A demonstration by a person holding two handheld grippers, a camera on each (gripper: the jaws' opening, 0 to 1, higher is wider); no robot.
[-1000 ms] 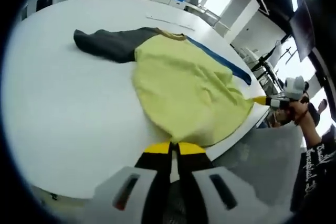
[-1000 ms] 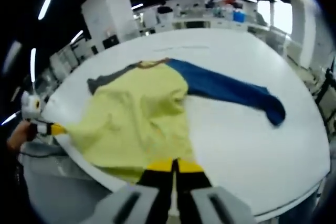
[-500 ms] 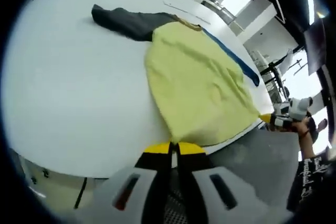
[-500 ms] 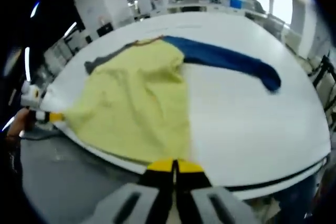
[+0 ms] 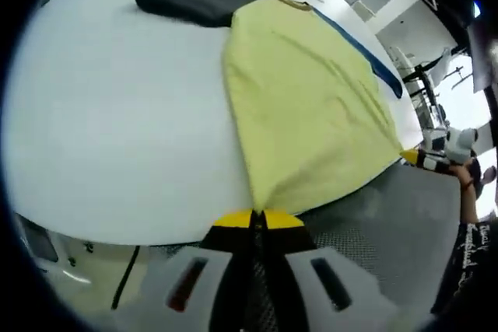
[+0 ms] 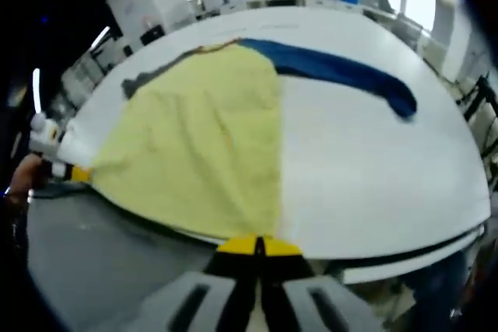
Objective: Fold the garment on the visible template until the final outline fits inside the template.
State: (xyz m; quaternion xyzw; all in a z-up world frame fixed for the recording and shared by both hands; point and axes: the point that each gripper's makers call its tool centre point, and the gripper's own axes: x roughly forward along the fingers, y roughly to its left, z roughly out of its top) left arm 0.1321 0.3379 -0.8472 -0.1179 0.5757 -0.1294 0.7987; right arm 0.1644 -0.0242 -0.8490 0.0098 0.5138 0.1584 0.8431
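Overhanging table edge (image 5: 140, 215), garment (image 5: 311, 106) hem pinched in both grippers.

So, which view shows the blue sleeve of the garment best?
The right gripper view: the blue sleeve lies there in full length, spread across the white table. The left gripper view shows it as a thin strip behind the yellow body.

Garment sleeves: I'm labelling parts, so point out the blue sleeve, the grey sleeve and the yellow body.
blue sleeve (image 6: 342, 75): right gripper view, mid-length.
grey sleeve (image 5: 187, 1): left gripper view, mid-length.
yellow body (image 6: 202, 138): right gripper view, centre of the panel.
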